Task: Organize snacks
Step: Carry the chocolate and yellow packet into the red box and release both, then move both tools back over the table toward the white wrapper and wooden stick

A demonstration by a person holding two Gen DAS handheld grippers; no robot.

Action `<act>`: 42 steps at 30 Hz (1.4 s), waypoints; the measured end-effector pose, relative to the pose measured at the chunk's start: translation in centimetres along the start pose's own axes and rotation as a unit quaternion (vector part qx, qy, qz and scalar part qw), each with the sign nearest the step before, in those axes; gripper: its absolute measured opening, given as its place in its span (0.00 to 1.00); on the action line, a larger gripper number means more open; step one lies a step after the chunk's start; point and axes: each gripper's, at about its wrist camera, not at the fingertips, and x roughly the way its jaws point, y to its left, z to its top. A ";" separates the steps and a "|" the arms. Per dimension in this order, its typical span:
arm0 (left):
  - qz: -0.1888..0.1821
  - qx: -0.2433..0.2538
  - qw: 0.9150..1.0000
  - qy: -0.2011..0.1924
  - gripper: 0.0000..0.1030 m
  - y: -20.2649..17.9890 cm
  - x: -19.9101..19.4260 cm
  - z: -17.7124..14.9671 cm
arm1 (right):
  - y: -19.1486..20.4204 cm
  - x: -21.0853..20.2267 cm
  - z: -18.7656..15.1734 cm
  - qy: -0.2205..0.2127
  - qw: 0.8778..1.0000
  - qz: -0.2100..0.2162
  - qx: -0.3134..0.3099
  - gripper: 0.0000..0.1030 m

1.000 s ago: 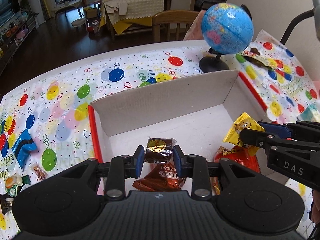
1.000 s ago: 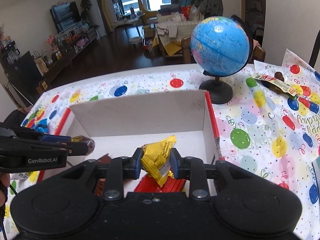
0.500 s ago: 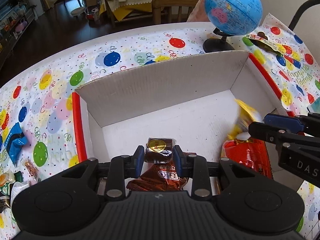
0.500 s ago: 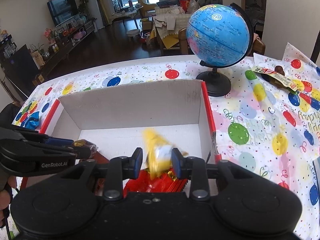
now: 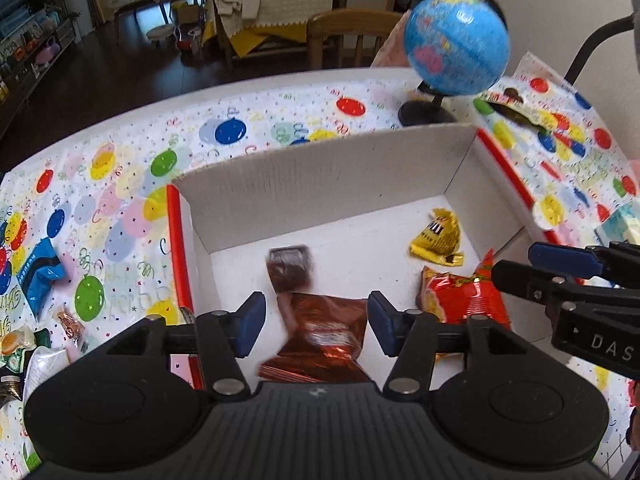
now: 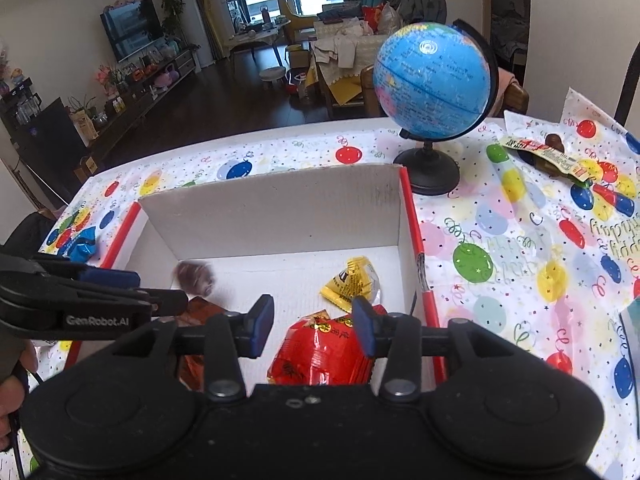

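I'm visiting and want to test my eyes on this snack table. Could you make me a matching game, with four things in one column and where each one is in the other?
Things:
1. yellow packet
2. blue packet
3. globe
4. red packet

Places:
A. on the tablecloth, left of the box
B. in the box, near its right wall
C. on the table behind the box
D. in the box, below the right gripper

Pairs: 1-B, 2-A, 3-C, 4-D

Matt white cardboard box (image 5: 320, 168) holds glossy foil snack wrappers (image 5: 464, 300) on a printed plastic tablecloth (image 5: 120, 184).
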 end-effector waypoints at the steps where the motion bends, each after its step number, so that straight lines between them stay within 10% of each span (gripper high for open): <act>1: -0.002 0.000 1.000 -0.003 0.54 0.0 -0.4 -0.1 | 0.0 -0.3 0.0 -0.002 1.000 0.001 0.000 0.45; 42: -0.014 -0.030 0.994 -0.107 0.79 11.8 -14.0 -7.3 | 13.8 -9.0 -2.7 -0.104 0.991 0.083 -0.002 1.00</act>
